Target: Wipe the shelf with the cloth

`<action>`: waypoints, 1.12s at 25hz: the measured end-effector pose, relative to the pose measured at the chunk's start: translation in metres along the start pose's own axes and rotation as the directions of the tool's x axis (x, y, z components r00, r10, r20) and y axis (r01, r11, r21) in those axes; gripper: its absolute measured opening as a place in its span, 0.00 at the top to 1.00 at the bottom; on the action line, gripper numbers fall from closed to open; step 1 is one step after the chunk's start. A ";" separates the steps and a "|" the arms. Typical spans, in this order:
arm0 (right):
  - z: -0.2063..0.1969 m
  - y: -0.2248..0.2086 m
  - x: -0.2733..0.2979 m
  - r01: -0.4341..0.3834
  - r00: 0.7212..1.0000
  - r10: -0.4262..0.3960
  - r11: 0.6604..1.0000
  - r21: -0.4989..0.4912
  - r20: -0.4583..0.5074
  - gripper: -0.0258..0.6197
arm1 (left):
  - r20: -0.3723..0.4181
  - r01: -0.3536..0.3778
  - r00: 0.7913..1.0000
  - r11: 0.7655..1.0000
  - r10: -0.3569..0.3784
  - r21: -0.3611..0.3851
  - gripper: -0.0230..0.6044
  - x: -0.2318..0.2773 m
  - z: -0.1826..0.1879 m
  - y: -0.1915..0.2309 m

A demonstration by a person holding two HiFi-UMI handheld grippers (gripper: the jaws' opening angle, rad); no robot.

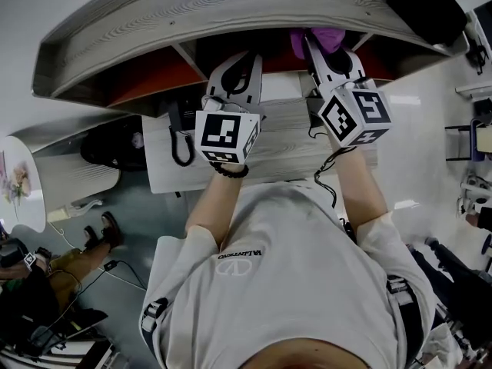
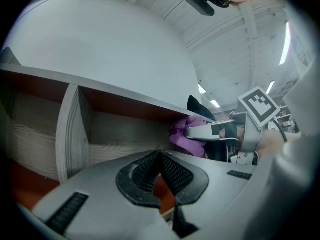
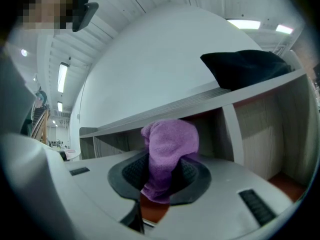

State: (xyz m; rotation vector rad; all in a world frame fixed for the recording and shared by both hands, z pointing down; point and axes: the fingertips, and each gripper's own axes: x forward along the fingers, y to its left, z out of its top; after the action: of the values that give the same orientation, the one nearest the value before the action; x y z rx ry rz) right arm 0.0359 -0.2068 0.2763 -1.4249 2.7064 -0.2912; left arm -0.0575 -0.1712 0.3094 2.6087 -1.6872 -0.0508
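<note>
Fingers (image 3: 127,173) clamp the cloth (image 3: 170,143) on right gripper (image 3: 161,170), touch empty on left gripper (image 2: 160,157), tips hidden from head view

Cloth (image 1: 300,43) largely behind the right gripper (image 1: 324,52)

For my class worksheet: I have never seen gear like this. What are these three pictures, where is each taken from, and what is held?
There is no robot: a person holds a two-jaw gripper in each hand. One picture looks down from a camera on the person's head; the other two come from cameras riding on the grippers. The right gripper is shut on a purple cloth, in front of a wooden shelf. The left gripper is shut and empty. A black object lies on top.
</note>
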 end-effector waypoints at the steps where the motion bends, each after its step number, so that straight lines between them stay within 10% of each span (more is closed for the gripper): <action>1: -0.001 0.002 0.002 -0.005 1.000 0.005 1.000 0.000 -0.002 0.83 | 0.000 -0.004 1.000 1.000 0.004 0.001 0.97 -0.002 0.000 0.002; 28: -0.014 0.077 0.057 -0.164 0.986 0.164 0.986 -0.020 -0.037 0.83 | 0.002 -0.138 0.990 0.990 0.138 -0.033 0.97 -0.050 -0.014 0.069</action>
State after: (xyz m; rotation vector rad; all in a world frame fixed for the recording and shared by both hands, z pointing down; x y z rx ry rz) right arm -0.0606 -0.2094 0.2765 -1.2027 2.8417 -0.2780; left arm -0.1401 -0.1538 0.3275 2.4633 -1.8472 -0.0799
